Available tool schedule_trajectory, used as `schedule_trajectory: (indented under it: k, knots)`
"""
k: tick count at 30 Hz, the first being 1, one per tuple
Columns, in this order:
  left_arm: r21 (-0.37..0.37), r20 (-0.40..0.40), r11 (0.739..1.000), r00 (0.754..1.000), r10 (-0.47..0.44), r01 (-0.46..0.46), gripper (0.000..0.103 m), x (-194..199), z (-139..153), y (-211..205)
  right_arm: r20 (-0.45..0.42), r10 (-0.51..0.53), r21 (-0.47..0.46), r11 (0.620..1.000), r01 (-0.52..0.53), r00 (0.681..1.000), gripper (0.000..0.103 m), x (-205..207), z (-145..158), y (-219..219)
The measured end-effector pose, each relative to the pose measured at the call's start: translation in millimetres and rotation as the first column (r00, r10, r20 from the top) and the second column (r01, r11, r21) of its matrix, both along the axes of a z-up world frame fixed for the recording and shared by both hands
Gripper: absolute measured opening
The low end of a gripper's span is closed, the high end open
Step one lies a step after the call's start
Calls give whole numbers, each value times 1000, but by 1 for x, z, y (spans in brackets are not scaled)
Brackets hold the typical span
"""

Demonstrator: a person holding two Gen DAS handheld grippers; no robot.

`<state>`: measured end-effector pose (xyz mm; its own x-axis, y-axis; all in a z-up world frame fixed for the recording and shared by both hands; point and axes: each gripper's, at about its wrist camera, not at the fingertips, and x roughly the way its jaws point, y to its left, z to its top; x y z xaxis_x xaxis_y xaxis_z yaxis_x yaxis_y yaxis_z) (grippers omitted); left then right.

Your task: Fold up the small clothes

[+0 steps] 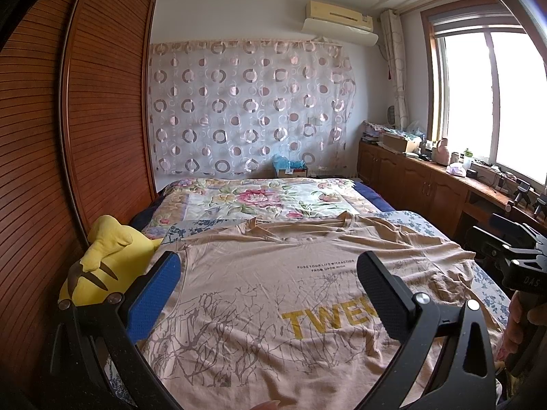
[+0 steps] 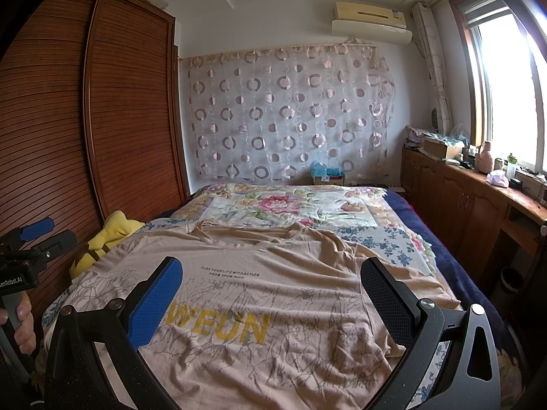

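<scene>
both grippers hang over the bed, empty: left gripper (image 1: 270, 270) and right gripper (image 2: 271, 275) each spread wide, one finger faced with dimpled blue rubber, the other with black mesh. below them a tan t-shirt (image 2: 273, 273) lies face up on the floral quilt (image 2: 290, 205), soft and creased, rumpled at its right sleeve, printed with grey branches and yellow letters.

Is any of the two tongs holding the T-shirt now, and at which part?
Nothing is held. The left tongs and right tongs are both open above the T-shirt, which lies flat on the bed.
</scene>
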<state>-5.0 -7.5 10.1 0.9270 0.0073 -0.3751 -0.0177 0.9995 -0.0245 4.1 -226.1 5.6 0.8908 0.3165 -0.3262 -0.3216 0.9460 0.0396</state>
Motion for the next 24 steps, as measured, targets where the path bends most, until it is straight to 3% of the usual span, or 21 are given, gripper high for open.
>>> schedule_trajectory:
  k: [14, 24]
  knots:
    - [1, -2, 1000, 1000, -2, 2, 103, 0, 7, -3, 1, 4, 0, 1000, -4, 1000, 103, -2, 0, 1]
    - [7, -100, 999, 994, 43, -43, 103, 13, 13, 5, -28, 66, -21, 998, -66, 997, 103, 8, -7, 11]
